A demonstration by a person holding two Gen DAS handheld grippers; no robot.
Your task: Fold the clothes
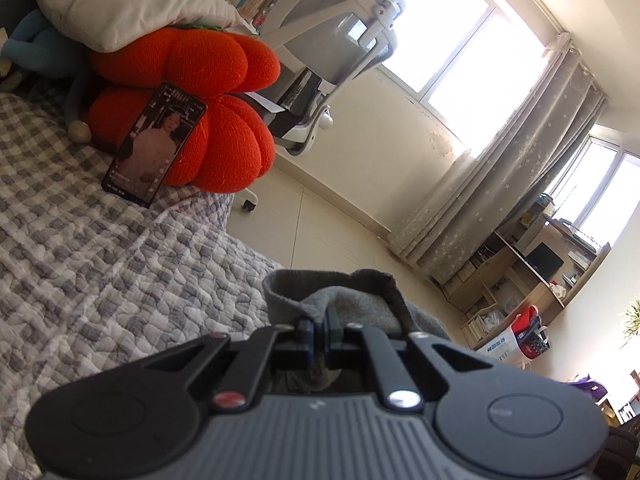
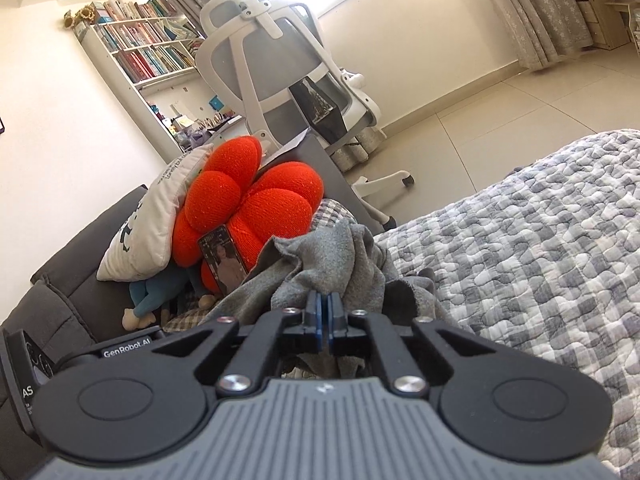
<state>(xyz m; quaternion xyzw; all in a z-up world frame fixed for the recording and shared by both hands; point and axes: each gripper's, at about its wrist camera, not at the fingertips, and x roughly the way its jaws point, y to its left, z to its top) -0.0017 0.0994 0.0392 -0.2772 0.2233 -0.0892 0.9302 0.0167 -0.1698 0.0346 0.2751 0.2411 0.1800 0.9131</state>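
A grey garment (image 1: 356,300) is pinched at a thick hem between the pads of my left gripper (image 1: 319,322), which is shut on it and holds it above the bed's edge. In the right wrist view the same grey garment (image 2: 320,256) bunches up in crumpled folds in front of my right gripper (image 2: 323,304). Its blue-edged jaws are pressed together on a fold of the cloth. Part of the garment hangs below both grippers, out of sight.
A grey-and-white quilted bedspread (image 1: 100,264) covers the bed (image 2: 520,260). A red pumpkin-shaped cushion (image 1: 192,92), a phone (image 1: 154,144) leaning on it, and a white pillow (image 1: 132,0) lie at the head. A white office chair (image 2: 272,68) stands on the tiled floor beyond.
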